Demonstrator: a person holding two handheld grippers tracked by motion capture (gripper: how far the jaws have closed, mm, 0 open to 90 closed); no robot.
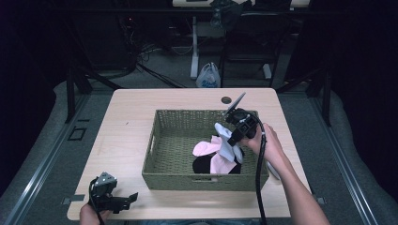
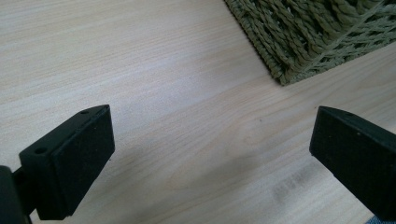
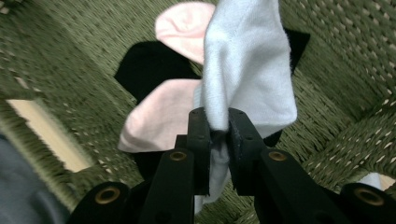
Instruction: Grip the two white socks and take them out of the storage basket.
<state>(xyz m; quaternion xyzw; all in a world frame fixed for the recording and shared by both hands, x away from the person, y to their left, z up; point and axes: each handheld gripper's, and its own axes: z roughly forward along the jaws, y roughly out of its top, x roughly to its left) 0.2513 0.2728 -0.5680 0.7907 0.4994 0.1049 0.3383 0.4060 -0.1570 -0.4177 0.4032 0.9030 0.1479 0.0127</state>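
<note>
**White sock pinched above the basket, left gripper idle**

Nearest the high camera, at the lower left of the frame, the left gripper (image 1: 123,200) lies low over the table (image 1: 126,122), held by a hand at the bottom edge. Its jaws stand wide apart with nothing between them. In the left gripper view (image 2: 212,154) bare pale wood fills the gap between the two black pads, and a corner of the basket (image 2: 317,37) shows at the upper right of that frame, clear of the jaws.

At centre right of the high view, the right gripper (image 1: 224,132) reaches over the right side of the woven green basket (image 1: 157,140), its cable trailing down along the forearm to the bottom edge. Its jaws are closed tight on a white sock (image 1: 228,147), which hangs from them into the basket. In the right gripper view (image 3: 218,122) the white sock (image 3: 247,70) is bunched between the two jaws and spreads out beyond them towards the top of the frame.

Beneath the sock, in the lower right part of the basket, lie pink socks (image 1: 206,149) and a black cloth (image 1: 202,165). In the right gripper view, one pink piece (image 3: 182,28) shows at the top centre, another at middle left, with the black cloth (image 3: 149,65) between them on the basket floor (image 3: 70,60).
</note>
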